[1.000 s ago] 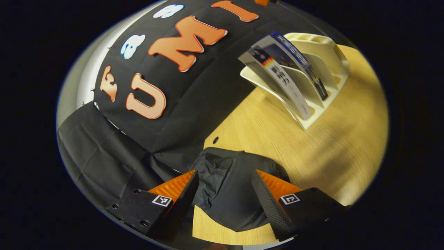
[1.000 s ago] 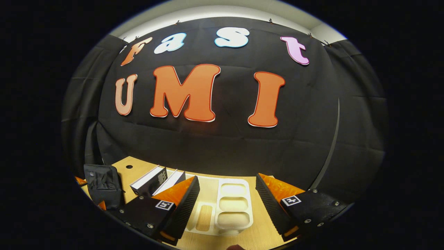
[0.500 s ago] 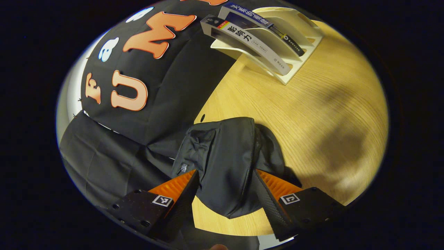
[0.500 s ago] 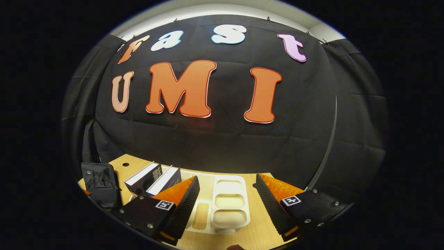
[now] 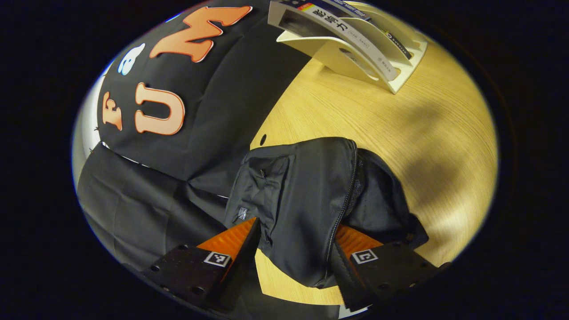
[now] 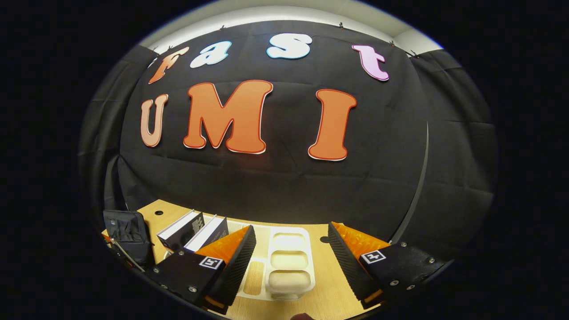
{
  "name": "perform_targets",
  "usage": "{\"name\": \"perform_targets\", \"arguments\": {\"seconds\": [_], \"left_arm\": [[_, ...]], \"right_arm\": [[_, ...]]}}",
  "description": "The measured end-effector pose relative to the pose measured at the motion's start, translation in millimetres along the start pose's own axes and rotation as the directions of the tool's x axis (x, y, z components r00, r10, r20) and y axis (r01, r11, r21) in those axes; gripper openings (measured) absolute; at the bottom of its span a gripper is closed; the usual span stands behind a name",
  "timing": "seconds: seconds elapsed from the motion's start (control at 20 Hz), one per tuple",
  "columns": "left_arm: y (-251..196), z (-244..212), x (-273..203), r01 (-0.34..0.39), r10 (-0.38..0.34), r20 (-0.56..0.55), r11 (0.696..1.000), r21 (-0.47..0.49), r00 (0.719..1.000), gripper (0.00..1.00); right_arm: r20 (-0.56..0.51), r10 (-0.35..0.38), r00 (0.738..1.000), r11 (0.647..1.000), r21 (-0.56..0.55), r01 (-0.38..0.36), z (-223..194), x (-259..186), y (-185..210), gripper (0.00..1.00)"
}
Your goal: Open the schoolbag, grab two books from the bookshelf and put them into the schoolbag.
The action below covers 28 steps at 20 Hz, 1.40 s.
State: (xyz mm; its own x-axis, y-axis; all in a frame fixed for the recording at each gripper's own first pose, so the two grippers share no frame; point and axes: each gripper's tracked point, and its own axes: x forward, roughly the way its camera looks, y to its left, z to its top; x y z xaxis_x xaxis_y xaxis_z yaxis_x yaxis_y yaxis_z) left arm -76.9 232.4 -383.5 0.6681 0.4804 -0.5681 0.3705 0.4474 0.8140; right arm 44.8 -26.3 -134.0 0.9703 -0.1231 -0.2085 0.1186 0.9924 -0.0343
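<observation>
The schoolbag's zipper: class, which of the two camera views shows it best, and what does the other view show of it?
The left gripper view. There the schoolbag lies close on the table, between the left gripper fingers, and the zipper runs clearly down its side. In the right gripper view the schoolbag is small and far off, and its zipper cannot be made out.

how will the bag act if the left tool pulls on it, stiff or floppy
Probably floppy: the bag is thin, creased cloth slumped on the table, so it should fold and drag instead of lifting whole. It looks light and likely near empty, so it may slide toward the left tool before the zipper gives.
</observation>
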Motion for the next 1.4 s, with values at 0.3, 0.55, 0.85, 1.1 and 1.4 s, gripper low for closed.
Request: {"name": "perform_targets", "arguments": {"seconds": [0.3, 0.55, 0.85, 1.1, 1.4], "left_arm": [[25.6, 12.5, 1.9, 0.119, -0.12, -0.018, 0.992, -0.032, 0.993, 0.19], [63.0, 26.5, -5.9, 0.238, -0.241, -0.011, 0.964, -0.117, 0.97, 0.06], [96.4, 25.5, 1.3, 0.48, -0.48, 0.015, 0.873, -0.085, 0.877, 0.06], [123.9, 30.5, 9.8, 0.642, -0.644, 0.061, 0.765, 0.052, 0.762, 0.06], [153.4, 38.5, 16.5, 0.778, -0.779, 0.109, 0.625, 0.063, 0.617, 0.06]], "right_arm": [[-0.007, 0.009, 1.0, 1.0, -0.004, -0.009, 0.8, -5.7, -11.7, 0.96], [-0.063, 0.103, 0.993, 0.994, -0.04, -0.106, -7.9, -11.0, 16.4, 0.96], [-0.122, 0.072, 0.99, 0.995, -0.058, -0.079, -2.8, -19.5, 69.0, 0.97], [-0.211, 0.015, 0.977, 0.994, -0.104, -0.038, 5.3, -20.2, 133.5, 0.97], [-0.349, 0.023, 0.937, 0.995, -0.081, -0.054, 18.8, -14.9, 203.9, 0.97]]}}
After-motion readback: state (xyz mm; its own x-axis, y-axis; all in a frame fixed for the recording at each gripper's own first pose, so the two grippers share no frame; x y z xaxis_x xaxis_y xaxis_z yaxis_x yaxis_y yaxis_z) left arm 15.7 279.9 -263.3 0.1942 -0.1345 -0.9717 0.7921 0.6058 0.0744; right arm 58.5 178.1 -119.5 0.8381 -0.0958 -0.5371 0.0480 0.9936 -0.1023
